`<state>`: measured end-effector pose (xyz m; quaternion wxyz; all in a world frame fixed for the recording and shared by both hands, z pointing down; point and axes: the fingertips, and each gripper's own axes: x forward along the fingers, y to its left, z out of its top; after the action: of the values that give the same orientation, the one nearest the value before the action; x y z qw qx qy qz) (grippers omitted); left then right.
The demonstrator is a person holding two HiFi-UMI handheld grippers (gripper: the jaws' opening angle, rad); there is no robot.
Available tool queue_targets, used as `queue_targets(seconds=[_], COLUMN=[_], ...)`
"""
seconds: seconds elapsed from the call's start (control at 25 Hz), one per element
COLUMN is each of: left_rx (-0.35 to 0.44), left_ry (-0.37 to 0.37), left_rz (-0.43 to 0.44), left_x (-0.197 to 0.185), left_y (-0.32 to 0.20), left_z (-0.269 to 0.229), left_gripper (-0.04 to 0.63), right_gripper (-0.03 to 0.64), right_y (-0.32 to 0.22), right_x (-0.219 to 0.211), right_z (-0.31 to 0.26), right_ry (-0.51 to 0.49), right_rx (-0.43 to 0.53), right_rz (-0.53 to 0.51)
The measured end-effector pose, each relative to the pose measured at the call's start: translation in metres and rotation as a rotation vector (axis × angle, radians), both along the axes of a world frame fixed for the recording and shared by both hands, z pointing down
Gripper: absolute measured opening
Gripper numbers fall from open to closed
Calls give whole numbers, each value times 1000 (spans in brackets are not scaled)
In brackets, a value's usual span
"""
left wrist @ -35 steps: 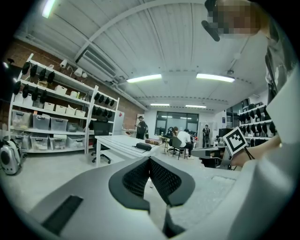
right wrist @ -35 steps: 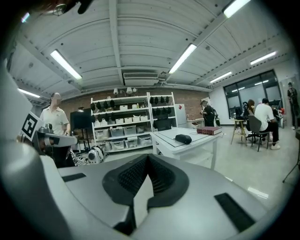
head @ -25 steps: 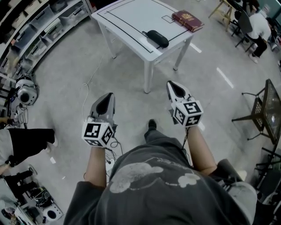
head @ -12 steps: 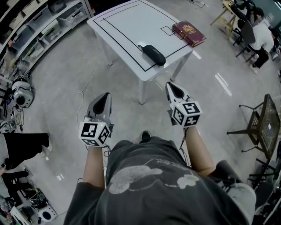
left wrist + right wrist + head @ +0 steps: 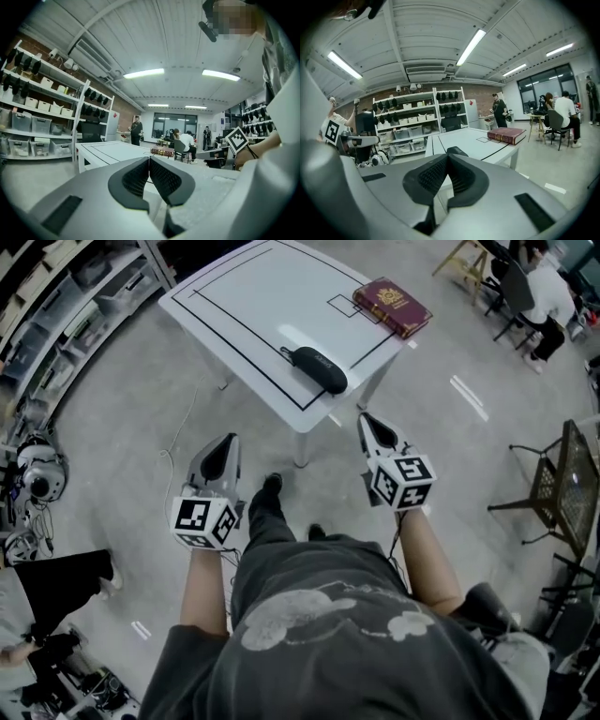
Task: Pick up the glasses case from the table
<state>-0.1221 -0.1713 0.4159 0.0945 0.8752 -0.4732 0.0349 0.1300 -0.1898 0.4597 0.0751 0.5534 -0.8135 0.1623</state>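
The black oblong glasses case (image 5: 319, 369) lies on the white square bench (image 5: 234, 306), close to the near edge and just inside the black line drawn around the top. A small loop sticks out from its left end. Nothing touches it. In the right gripper view the case (image 5: 457, 151) shows just above the closed tips, on the bench (image 5: 464, 140) ahead.

Farther off and to the right on the same bench lies a dark red hardback book (image 5: 392, 307) with gold print on its cover, at the far right corner and well apart from the case.

The left tongs (image 5: 225, 451) are held over the grey floor (image 5: 122, 437), near the bench's near corner but short of it and to the left. Their ribbed black pads meet with nothing between them, as the left gripper view shows (image 5: 149, 161). The right tongs (image 5: 373, 430) hang to the right of the bench's near leg, with the tips just below the bench edge in the head view. They too are closed and empty (image 5: 446, 157).

The person's dark shoe (image 5: 270, 491) is on the floor between the two tongs. Metal shelves with storage boxes (image 5: 66, 296) run along the far left. People sit on chairs (image 5: 548, 292) at the far right.
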Motion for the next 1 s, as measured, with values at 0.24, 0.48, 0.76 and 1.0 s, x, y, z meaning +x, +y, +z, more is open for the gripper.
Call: queue_targets(seconds=[0.24, 0.48, 0.76, 1.0], left_rx=[-1, -12, -29, -33], left_ry=[-10, -47, -159, -315], left_rz=[138, 313, 589, 847], left_x=[16, 38, 86, 123], left_y=[-78, -148, -193, -203], left_z=[7, 16, 38, 72], left_gripper=[6, 91, 257, 384], right_gripper=[0, 0, 0, 0], right_y=[-39, -83, -110, -115], right_x=[21, 31, 52, 70], right_z=[6, 9, 7, 10], right_ry=[20, 30, 41, 52], right_rx=[-24, -37, -52, -73], right_rz=[133, 234, 357, 463])
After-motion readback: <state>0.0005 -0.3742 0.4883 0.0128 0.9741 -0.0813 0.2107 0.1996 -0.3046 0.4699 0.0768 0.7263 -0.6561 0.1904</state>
